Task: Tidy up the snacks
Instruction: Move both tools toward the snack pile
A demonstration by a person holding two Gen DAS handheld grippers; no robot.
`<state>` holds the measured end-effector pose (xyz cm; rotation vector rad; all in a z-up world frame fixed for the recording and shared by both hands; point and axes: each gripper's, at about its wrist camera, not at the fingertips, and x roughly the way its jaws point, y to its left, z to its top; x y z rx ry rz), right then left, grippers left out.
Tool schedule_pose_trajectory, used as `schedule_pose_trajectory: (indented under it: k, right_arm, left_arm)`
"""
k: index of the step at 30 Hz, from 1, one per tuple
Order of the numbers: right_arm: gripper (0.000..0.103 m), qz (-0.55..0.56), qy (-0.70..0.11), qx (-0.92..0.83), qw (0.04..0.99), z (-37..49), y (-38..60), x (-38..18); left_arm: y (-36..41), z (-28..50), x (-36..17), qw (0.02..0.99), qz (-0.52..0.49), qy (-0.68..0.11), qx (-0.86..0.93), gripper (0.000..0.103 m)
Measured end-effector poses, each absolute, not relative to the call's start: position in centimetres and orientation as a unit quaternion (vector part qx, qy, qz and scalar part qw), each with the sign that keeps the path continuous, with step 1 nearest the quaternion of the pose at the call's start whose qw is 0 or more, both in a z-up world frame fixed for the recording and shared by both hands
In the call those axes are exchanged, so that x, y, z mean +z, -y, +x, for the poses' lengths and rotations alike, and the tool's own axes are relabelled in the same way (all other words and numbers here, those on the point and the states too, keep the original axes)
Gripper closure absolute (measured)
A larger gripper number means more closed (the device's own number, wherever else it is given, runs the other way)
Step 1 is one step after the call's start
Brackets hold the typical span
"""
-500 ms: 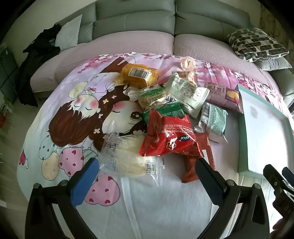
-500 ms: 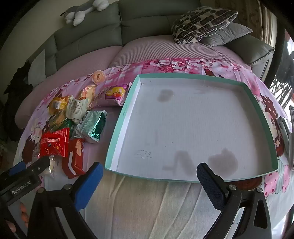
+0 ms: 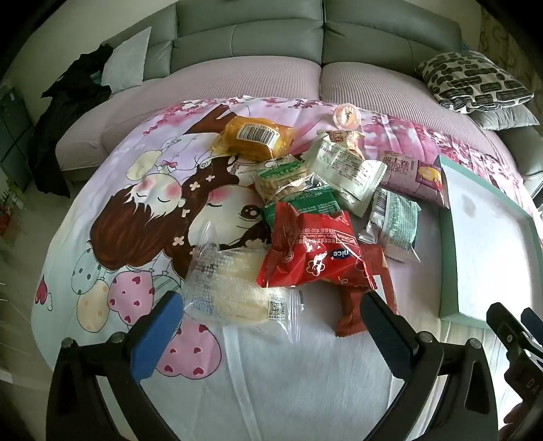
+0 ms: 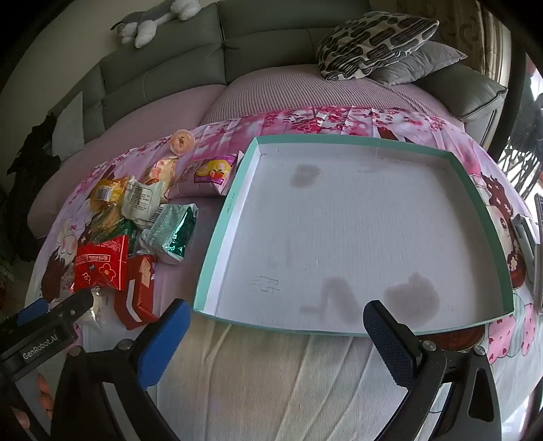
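Note:
A pile of snack packets lies on a cartoon-print sheet. In the left wrist view a clear bag of pale wafers point(image 3: 234, 288) and a red "nice" packet point(image 3: 312, 251) lie just beyond my open left gripper point(image 3: 271, 315). Behind them are a green cracker packet point(image 3: 288, 176), a yellow cake point(image 3: 254, 135), a white packet point(image 3: 346, 169), a green-white packet point(image 3: 393, 224) and a jelly cup point(image 3: 346, 115). A shallow teal-rimmed box lid point(image 4: 217, 244) stands empty ahead of my open right gripper point(image 4: 275, 322); the pile point(image 4: 101, 261) lies to its left.
A grey-green sofa with a pink cushion cover runs behind. A patterned pillow point(image 4: 370, 37) and a grey pillow point(image 4: 417, 64) sit at the back right. Dark clothing point(image 3: 68, 112) hangs at the left. A plush toy point(image 4: 152, 20) lies on the sofa back.
My left gripper has moved slightly forward toward the snack pile. The right gripper has barely moved.

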<state>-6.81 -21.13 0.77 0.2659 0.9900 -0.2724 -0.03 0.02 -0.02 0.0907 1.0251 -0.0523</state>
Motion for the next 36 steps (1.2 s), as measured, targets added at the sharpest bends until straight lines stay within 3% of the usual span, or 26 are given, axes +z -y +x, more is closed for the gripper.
schedule_pose_trajectory:
  k: [24, 36]
  right_arm:
    - [0.0, 0.124, -0.465, -0.13, 0.867, -6.8, 20.9, 1.0]
    - [0.0, 0.091, -0.46, -0.069, 0.881, -4.1, 16.6, 1.5]
  left_arm:
    - [-0.6, 0.0, 0.4, 0.878, 0.031, -0.477, -0.021, 0.0]
    - [-5.1, 0.7, 0.8, 0.884, -0.062, -0.463, 0.013, 0.0]
